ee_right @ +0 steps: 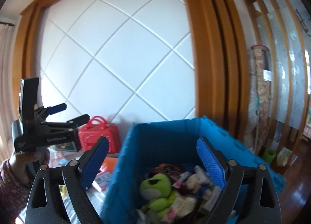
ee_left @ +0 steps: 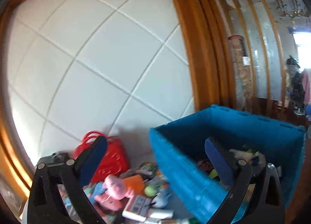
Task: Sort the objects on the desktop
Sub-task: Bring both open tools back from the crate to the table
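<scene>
A blue crate (ee_left: 194, 167) stands on the desk, also seen in the right wrist view (ee_right: 167, 142), holding a green plush frog (ee_right: 157, 187) and several small toys and packets. Left of it lies a loose pile: a pink plush (ee_left: 114, 187), an orange card (ee_left: 134, 183), a green ball (ee_left: 150, 191) and a red toy handbag (ee_left: 110, 157), which also shows in the right wrist view (ee_right: 101, 134). My left gripper (ee_left: 155, 157) is open and empty, above the pile and the crate's near corner; it also shows in the right wrist view (ee_right: 71, 113). My right gripper (ee_right: 153, 161) is open and empty over the crate.
A white panelled wall (ee_left: 101, 58) with a wooden frame (ee_left: 196, 48) stands right behind the desk. A slatted wooden screen (ee_right: 279, 64) and a rolled rug (ee_right: 260, 91) stand to the right. A green cup (ee_right: 269, 155) sits low on the right.
</scene>
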{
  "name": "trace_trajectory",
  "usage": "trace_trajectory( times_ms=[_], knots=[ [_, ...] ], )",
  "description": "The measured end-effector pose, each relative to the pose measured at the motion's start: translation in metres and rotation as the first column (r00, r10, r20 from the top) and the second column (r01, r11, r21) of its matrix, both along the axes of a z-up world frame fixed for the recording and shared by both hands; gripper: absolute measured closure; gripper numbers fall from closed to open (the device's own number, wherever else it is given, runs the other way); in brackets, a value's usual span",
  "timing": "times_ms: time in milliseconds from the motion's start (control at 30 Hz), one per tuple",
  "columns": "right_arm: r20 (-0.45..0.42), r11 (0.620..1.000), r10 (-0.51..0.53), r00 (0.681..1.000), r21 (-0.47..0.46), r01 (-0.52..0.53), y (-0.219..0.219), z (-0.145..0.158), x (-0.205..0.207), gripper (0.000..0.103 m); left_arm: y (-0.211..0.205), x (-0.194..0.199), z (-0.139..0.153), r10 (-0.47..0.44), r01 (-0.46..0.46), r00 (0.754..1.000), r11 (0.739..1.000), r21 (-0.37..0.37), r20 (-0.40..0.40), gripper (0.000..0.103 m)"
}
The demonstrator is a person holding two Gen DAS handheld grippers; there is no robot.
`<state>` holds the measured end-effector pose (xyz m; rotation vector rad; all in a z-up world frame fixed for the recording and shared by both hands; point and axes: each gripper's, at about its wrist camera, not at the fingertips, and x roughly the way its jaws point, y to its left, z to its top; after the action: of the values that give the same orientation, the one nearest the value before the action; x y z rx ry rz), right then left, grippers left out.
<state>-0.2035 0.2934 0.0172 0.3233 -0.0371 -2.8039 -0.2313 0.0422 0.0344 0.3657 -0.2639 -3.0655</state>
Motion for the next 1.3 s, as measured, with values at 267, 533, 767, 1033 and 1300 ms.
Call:
trace_trajectory(
  times_ms=[267, 533, 767, 1033, 1300],
  knots=[
    [0.007, 0.989, 0.145, 0.989, 0.008, -0.145, -0.102, -0.014, 0.043, 0.004, -0.097, 0.069, -0.037, 0.204, -0.202, 0.978, 0.978, -0.045, 0.040, 0.000],
    [0.129, 0.992, 0.126, 0.984, -0.003, -0.127, -0.181, -0.052, 0.053, 0.004, -0.193, 0.130, -0.071, 0.274, -0.269, 0.960, 0.959, -0.092, 0.052, 0.000],
    [0.253, 0.996, 0.052, 0.966, 0.051, -0.068, -0.207, -0.117, 0.054, 0.004, -0.227, 0.142, -0.104, 0.244, -0.240, 0.968, 0.969, -0.064, 0.057, 0.000],
    [0.512, 0.995, -0.037, 0.858, 0.102, -0.018, -0.211, -0.247, 0.033, 0.005, -0.206, 0.117, -0.165, 0.103, -0.106, 0.978, 0.994, 0.004, 0.179, 0.000],
    [0.597, 0.957, -0.276, 0.753, 0.239, 0.162, -0.195, -0.342, -0.006, 0.007, -0.173, 0.095, -0.222, -0.014, 0.012, 0.955, 1.000, 0.009, 0.297, 0.000]
  ],
)
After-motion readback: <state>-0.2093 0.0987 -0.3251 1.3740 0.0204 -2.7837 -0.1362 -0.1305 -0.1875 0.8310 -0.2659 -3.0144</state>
